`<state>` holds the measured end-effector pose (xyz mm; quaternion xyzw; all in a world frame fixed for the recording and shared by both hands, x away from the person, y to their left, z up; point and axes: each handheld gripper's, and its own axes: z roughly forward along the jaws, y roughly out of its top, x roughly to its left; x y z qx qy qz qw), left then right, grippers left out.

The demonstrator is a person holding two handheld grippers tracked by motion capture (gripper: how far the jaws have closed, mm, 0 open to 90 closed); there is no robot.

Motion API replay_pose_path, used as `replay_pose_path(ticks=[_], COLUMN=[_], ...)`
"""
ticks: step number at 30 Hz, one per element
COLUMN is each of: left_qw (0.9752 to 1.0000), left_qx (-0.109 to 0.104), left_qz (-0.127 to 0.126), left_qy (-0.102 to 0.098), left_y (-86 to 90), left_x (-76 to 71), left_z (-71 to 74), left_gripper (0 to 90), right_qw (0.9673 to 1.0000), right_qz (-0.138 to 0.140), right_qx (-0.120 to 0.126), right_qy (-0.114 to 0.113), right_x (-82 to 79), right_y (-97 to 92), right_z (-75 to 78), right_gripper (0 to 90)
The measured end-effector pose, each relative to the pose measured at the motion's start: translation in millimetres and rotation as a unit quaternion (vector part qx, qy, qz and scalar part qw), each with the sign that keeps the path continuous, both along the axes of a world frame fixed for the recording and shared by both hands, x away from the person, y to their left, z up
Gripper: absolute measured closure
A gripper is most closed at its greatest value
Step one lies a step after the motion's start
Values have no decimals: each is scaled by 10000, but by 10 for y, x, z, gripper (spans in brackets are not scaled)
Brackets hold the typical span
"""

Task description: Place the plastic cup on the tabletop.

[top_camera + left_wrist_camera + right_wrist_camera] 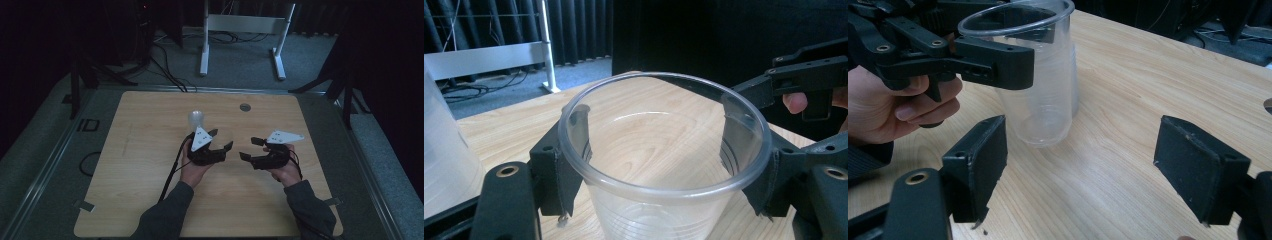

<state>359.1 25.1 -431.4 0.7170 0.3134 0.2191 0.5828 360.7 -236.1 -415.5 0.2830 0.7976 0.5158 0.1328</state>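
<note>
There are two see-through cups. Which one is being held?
The clear plastic cup clamped between the left hand-held gripper's jaws, lifted off the wooden table. The other clear cup stands free behind it, untouched.

Right tongs (1080,170) gape over the table (1128,100) — left tongs (1013,50) clasp a clear cup (1040,100).

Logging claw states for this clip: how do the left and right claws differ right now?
The left claw is closed around a clear plastic cup, near its rim; the right claw is open and holds nothing. In the high view the left sits beside a second cup, the right further off. Both are black and hand-held over the table.
</note>
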Motion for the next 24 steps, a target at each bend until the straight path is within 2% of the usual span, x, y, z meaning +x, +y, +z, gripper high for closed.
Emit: replay_pose_path(ticks=[12,16,24], left_qw=[10000,9999,9999], left_qx=[33,35,62], left_qz=[54,100,118], left_qy=[-13,9,-1], left_y=[-17,-40,-54], left_x=[13,32,43], left_z=[-28,-66,-87], left_gripper=[283,283,283], right_qw=[10000,9999,9998], right_qz=[35,146,156], right_qx=[-17,-67,-92], right_qy=[27,10,38], right_x=[-3,-16,-19], right_y=[2,19,35], right_z=[-23,-33,-56], right_gripper=[214,257,261])
